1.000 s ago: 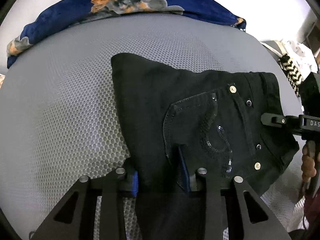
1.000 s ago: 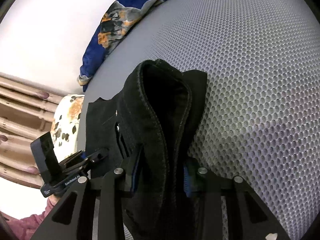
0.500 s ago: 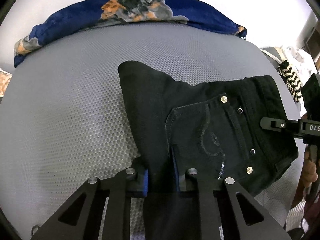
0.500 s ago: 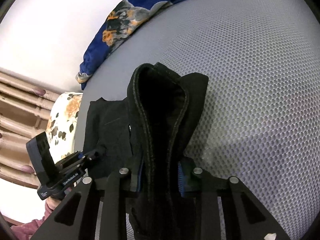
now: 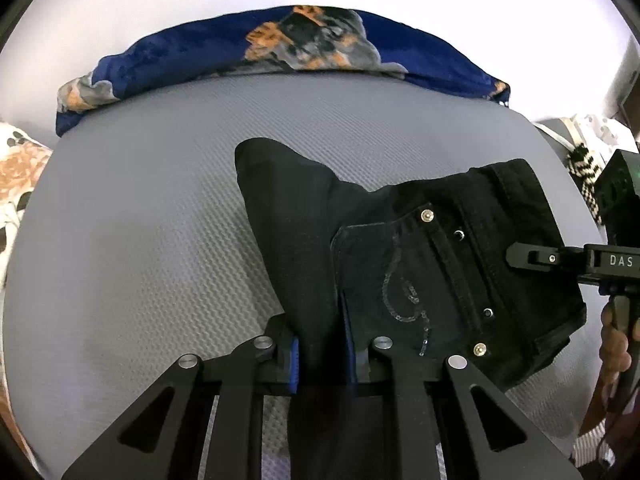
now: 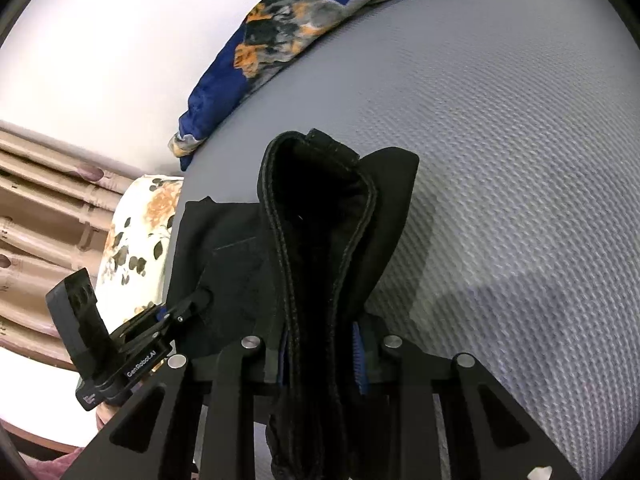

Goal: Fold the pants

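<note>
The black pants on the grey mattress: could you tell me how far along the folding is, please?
Done: the black pants already lie doubled over, back pocket up. In hand: the left gripper is shut on a pinched edge by the pocket, and the right gripper on the bunched waistband, both having just closed. Left: laying the held part flat on the grey mattress.

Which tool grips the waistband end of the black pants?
The right tool: the thick stitched waistband of the black denim pants runs between its blue pads. The left tool pinches plain fabric beside the pocket.
</note>
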Demonstrator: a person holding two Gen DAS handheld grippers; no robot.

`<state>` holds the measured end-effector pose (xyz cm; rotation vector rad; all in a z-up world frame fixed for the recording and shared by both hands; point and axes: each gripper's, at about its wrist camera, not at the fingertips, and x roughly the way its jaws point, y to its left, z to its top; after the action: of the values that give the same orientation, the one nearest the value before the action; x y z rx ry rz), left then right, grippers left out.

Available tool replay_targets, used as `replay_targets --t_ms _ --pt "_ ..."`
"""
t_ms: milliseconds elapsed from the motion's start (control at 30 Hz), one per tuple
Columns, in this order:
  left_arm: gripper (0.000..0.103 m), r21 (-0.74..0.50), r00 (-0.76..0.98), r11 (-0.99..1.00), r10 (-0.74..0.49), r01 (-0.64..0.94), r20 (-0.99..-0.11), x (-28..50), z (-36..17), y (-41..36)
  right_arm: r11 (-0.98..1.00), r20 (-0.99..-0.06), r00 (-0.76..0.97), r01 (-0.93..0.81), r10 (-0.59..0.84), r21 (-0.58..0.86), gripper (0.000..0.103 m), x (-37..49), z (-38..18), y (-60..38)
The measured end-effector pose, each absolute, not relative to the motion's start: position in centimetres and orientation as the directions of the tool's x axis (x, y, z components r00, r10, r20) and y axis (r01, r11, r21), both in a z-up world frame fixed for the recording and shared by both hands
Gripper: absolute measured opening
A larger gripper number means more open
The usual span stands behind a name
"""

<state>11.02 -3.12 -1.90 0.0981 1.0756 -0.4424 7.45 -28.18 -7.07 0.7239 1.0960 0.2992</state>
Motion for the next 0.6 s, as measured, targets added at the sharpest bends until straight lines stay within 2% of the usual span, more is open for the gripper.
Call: replay_targets --t_ms 600 --pt "0.017 -0.103 0.466 0.932 -0.267 0.347 -0.844 22.3 -0.4 -2.4 0.745 -0.683 0.440 0.046 0.582 0.665 0.023 19.3 -5.1 -26.7"
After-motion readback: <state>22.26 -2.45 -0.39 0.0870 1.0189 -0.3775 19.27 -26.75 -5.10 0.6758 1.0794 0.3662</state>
